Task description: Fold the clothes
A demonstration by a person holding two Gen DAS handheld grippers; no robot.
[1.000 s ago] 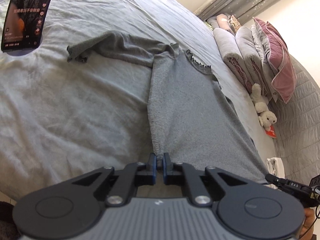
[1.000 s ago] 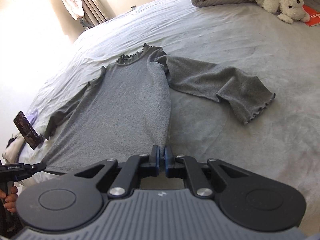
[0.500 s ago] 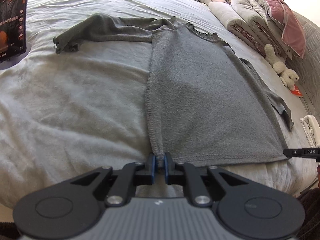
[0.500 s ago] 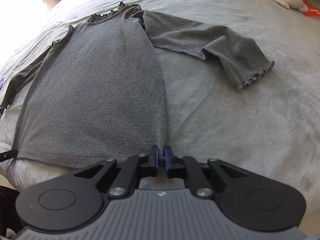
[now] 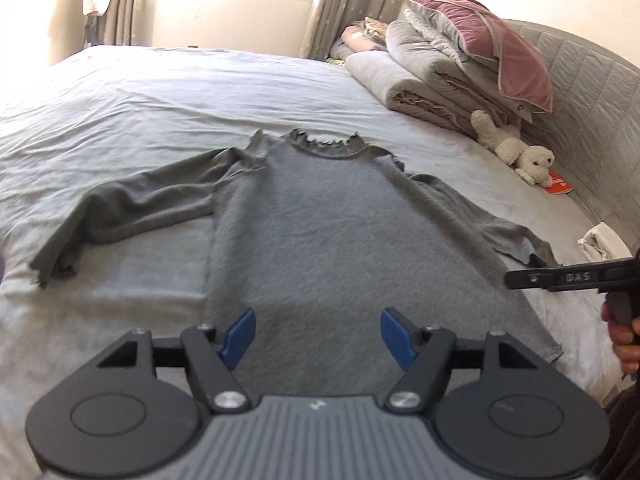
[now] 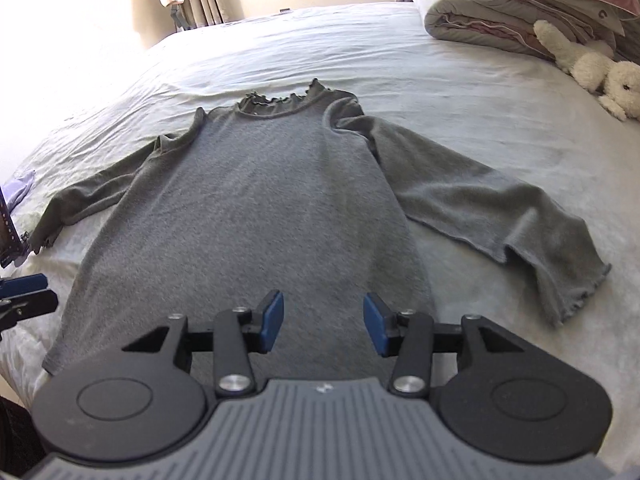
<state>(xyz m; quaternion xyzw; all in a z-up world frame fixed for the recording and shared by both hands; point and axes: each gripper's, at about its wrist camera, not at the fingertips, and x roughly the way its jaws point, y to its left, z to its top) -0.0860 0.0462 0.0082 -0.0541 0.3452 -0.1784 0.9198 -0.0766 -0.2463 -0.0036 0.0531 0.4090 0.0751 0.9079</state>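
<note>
A bedroom in a home.

You face a wide bed (image 5: 168, 92) under a pale grey sheet, with a quilted grey headboard (image 5: 580, 80) along its right side. Folded quilts (image 5: 420, 80) and a pink pillow (image 5: 500, 44) are stacked at the far right, and a white plush toy (image 5: 516, 150) lies just beside them. Curtains (image 5: 348, 4) hang by a bright window (image 5: 228, 16) at the far wall. A grey long-sleeved top (image 5: 320, 232) lies spread flat on the sheet.
</note>
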